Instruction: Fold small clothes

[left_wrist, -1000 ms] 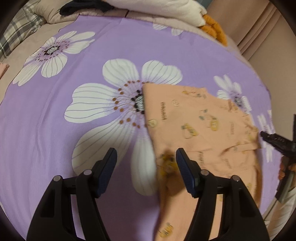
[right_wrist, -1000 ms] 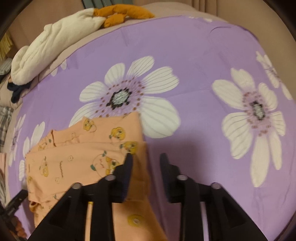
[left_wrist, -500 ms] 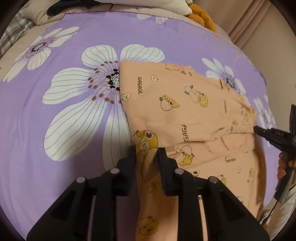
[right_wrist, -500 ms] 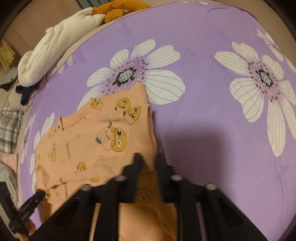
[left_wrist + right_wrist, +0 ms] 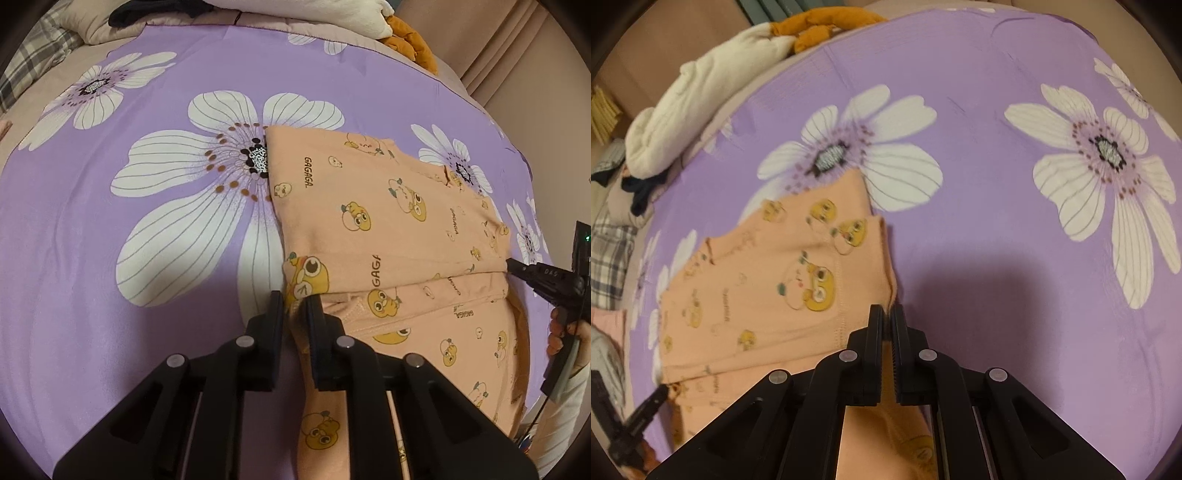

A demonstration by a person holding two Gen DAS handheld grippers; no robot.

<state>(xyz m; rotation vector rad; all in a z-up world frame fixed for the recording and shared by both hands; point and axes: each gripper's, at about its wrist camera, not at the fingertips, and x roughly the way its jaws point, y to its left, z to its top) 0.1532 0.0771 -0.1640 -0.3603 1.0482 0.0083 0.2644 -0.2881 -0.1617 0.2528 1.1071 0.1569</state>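
Bare purple sheet [image 5: 1015, 258] right of garment [image 5: 388, 229]; pillows [image 5: 701, 110] crowd far edge.

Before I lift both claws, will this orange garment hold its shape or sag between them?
Probably sag: the orange garment is thin cloth, already creased at the fold. It looks light, bunching easily in the left claw. The right claw pinches just an edge, which might slip.

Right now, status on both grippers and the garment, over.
Left gripper shut on the peach garment edge. Right gripper shut on its opposite edge. Garment part-folded on the purple floral sheet. Nothing in the way.
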